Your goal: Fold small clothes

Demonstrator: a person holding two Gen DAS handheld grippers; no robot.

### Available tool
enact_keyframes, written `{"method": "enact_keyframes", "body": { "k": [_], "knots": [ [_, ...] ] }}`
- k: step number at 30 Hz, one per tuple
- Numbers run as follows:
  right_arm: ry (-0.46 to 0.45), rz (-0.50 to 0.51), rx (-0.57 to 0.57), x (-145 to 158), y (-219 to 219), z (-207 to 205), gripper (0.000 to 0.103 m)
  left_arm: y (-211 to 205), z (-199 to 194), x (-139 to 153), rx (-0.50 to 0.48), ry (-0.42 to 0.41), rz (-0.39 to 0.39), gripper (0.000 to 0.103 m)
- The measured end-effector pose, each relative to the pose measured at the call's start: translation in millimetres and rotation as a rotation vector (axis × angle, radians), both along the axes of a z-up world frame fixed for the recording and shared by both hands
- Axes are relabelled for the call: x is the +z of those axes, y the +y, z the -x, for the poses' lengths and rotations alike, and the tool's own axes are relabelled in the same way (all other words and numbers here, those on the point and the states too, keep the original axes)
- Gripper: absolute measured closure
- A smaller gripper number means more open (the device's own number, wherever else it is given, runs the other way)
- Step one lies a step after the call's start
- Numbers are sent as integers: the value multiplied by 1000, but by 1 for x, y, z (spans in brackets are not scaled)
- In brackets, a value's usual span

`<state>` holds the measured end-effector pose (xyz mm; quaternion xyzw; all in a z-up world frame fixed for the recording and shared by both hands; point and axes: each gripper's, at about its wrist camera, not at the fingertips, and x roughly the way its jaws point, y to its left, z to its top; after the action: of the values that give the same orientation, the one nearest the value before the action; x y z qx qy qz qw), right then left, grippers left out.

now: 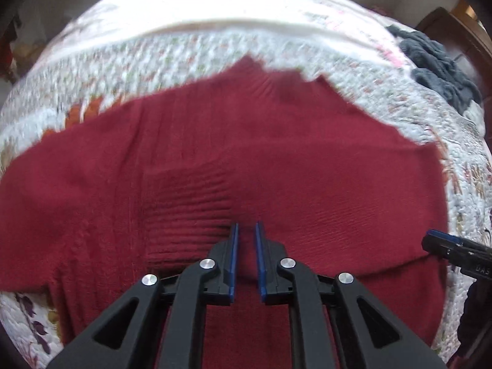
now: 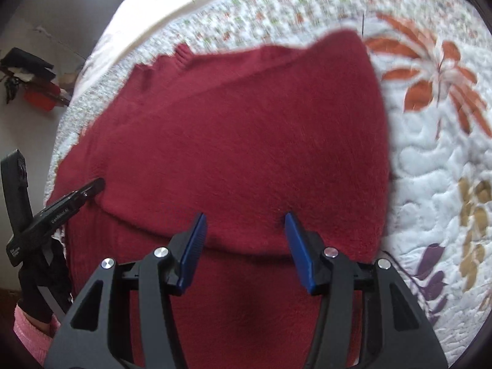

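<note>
Left gripper (image 1: 246, 230) narrowly parted, right gripper (image 2: 244, 220) wide, both empty over red sweater (image 1: 276, 160)

Bare quilt (image 2: 430, 169) lies free right of the red sweater (image 2: 240, 141); what looks like dark clothing (image 1: 439, 67) crowds the far corner.

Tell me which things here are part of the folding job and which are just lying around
Part of the job:
red sweater, spread on the quilt
left gripper, jaws narrowly apart
right gripper, jaws wide apart

Just lying about:
floral quilt, only the work surface
dark grey garment, bunched at the bed's far edge
red and black clutter beside the bed
</note>
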<state>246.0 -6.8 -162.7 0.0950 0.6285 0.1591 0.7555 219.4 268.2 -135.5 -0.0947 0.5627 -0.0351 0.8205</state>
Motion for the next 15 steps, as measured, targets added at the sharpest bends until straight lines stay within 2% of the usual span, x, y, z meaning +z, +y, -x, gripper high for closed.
{"method": "enact_keyframes", "body": {
  "k": [2, 4, 10, 13, 15],
  "knots": [
    [-7, -8, 3, -8, 0, 1, 47, 9, 0, -9, 14, 9, 49, 91],
    [-8, -18, 0, -11, 2, 1, 42, 10, 2, -11, 7, 10, 52, 91],
    [-54, 99, 42, -13, 23, 5, 33, -9, 9, -13, -53, -19, -79, 91],
    [-60, 85, 23, -13, 21, 6, 32, -14, 11, -11, -58, -28, -109, 91],
    [-60, 62, 15, -7, 16, 8, 34, -11, 12, -5, -48, -26, -92, 91]
  ]
}}
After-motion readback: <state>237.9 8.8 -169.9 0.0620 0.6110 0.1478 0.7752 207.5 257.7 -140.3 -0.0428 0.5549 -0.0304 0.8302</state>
